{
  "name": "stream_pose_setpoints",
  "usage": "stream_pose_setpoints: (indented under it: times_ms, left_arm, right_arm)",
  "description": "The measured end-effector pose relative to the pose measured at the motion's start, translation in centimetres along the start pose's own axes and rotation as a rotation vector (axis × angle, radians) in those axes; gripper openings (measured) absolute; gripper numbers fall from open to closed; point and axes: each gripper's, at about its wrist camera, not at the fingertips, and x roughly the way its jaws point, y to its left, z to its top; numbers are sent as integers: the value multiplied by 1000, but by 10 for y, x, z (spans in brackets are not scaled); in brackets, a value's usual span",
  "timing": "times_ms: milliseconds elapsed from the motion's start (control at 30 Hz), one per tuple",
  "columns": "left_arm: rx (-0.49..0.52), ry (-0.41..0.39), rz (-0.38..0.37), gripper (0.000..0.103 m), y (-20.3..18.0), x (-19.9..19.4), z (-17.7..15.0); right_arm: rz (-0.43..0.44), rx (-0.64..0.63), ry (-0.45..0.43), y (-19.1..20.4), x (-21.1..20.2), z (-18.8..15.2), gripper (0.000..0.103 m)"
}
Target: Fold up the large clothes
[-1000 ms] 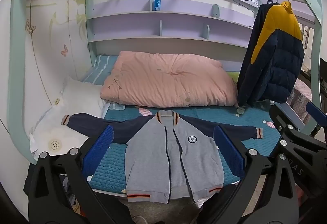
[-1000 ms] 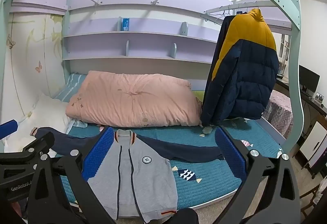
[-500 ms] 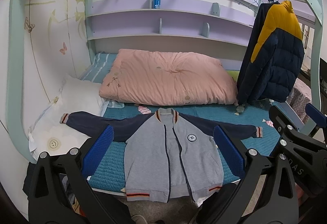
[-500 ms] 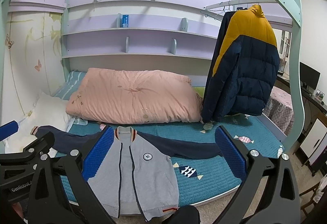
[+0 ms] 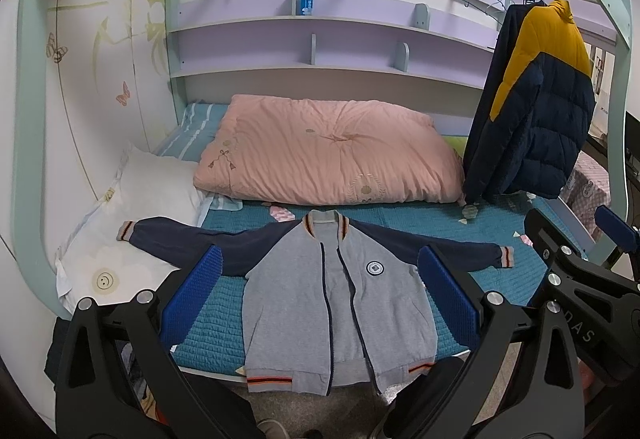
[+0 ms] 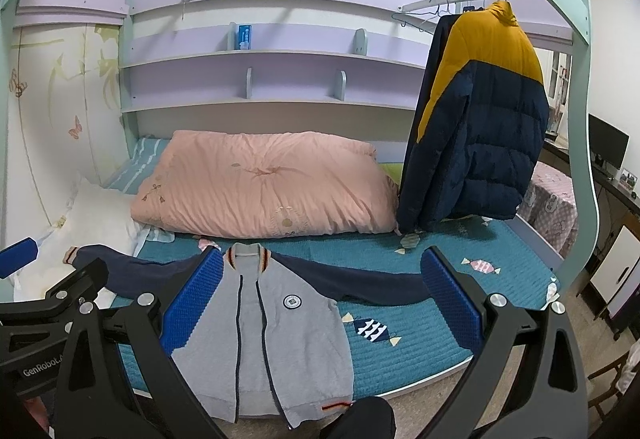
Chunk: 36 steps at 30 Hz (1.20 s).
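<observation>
A grey zip jacket [image 5: 336, 299] with navy sleeves lies flat and face up on the teal bed cover, sleeves spread to both sides, hem hanging over the front edge. It also shows in the right wrist view [image 6: 268, 327]. My left gripper [image 5: 320, 299] is open and empty, held in the air in front of the bed, above the jacket's body. My right gripper [image 6: 320, 303] is open and empty, in front of the jacket's right half. The right gripper's body [image 5: 580, 279] shows at the right of the left wrist view.
A pink duvet [image 5: 328, 155] lies folded behind the jacket. A white pillow [image 5: 132, 207] lies at the left. A navy and yellow puffer jacket [image 5: 536, 111] hangs at the right on a rail. The teal bed frame [image 6: 576, 119] arches around. A desk [image 6: 616, 183] stands at the right.
Both views have shifted slightly; the jacket sits a little higher and farther in frame. Both grippers stay open and empty. The jacket has not moved.
</observation>
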Motion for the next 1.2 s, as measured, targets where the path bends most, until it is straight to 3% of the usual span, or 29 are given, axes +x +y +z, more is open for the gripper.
stream_pose_setpoints:
  times_ms: [433,833,1200]
  left_arm:
    - [-14,11,6,98,1,-8,-13]
    - [-25,-4,32,98,6,-19,-18]
    - [-29,18,40,98,16,-8,-13]
  right_arm:
    - [34,20,9,-2,-5,-5,96]
    - [38,-36,-25,5,-11,-11,96]
    - [28,-67,27,14,5,-9,96]
